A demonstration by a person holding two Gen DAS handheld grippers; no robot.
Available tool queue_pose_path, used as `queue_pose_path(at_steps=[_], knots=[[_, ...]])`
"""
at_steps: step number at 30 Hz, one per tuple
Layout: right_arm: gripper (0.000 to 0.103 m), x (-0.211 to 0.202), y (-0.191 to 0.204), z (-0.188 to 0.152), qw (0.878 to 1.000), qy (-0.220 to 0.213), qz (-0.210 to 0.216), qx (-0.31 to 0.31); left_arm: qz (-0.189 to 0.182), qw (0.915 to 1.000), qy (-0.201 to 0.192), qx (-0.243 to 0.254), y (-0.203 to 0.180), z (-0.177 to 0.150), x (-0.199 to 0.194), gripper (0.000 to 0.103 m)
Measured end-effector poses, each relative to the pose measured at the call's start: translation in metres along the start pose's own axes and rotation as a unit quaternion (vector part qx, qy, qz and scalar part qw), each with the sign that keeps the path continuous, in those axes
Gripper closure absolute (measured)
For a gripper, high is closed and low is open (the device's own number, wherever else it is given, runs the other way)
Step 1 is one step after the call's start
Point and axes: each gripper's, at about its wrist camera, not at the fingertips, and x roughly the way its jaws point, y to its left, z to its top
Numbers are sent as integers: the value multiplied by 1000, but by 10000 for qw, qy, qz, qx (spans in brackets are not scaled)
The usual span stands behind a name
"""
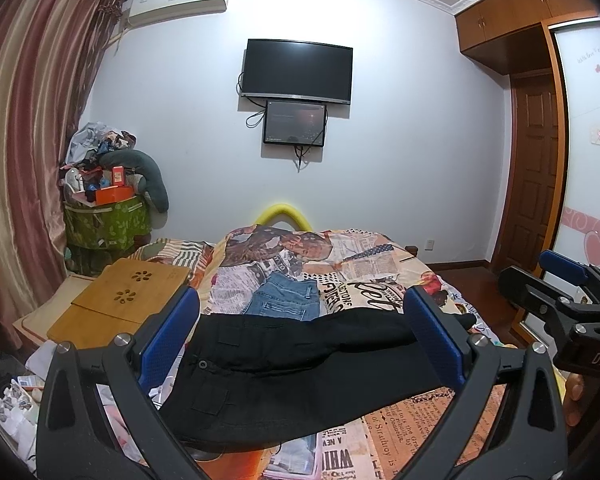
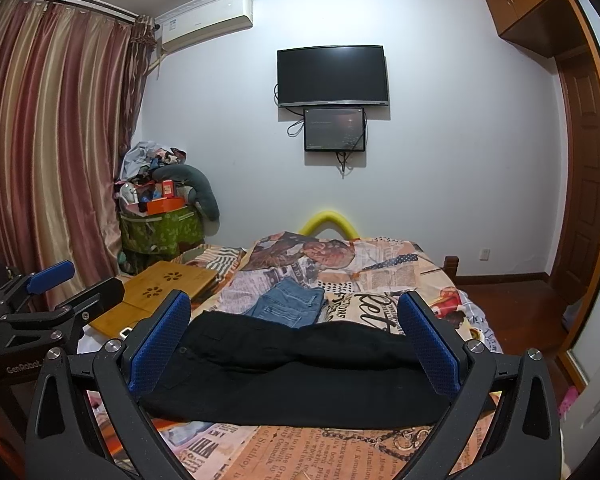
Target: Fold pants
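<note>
One pair of black pants [image 1: 284, 368] lay crosswise on the near part of the bed [image 1: 420, 412], matte and soft, laid double with the legs running right. Button and two flap pockets seen only in the left wrist view; in the right wrist view just a dark, rumpled band [image 2: 296, 376]. Beyond it one folded pair of blue jeans [image 1: 286, 298], stitched denim, on a newsprint-patterned bedspread [image 2: 340, 448]. Left gripper [image 1: 300, 340] hovered with its two blue, dimpled fingers [image 1: 168, 336] spread wide apart, gripping nothing; right gripper [image 2: 296, 344] likewise, fingers [image 2: 160, 344] parted and empty. Each gripper visible at the edge of the other's view. One bamboo lap desk [image 1: 120, 300] with two flower cutouts to the left. On the wall, two dark screens [image 2: 332, 76].
</note>
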Motion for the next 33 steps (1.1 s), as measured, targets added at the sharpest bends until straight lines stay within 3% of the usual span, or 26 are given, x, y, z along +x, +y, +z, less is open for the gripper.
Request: queue_pose_path(at_steps=[33], knots=[[0,-3,4,0,10000,13,9,3,81,10000,-52,17,-1,-1,0,0]])
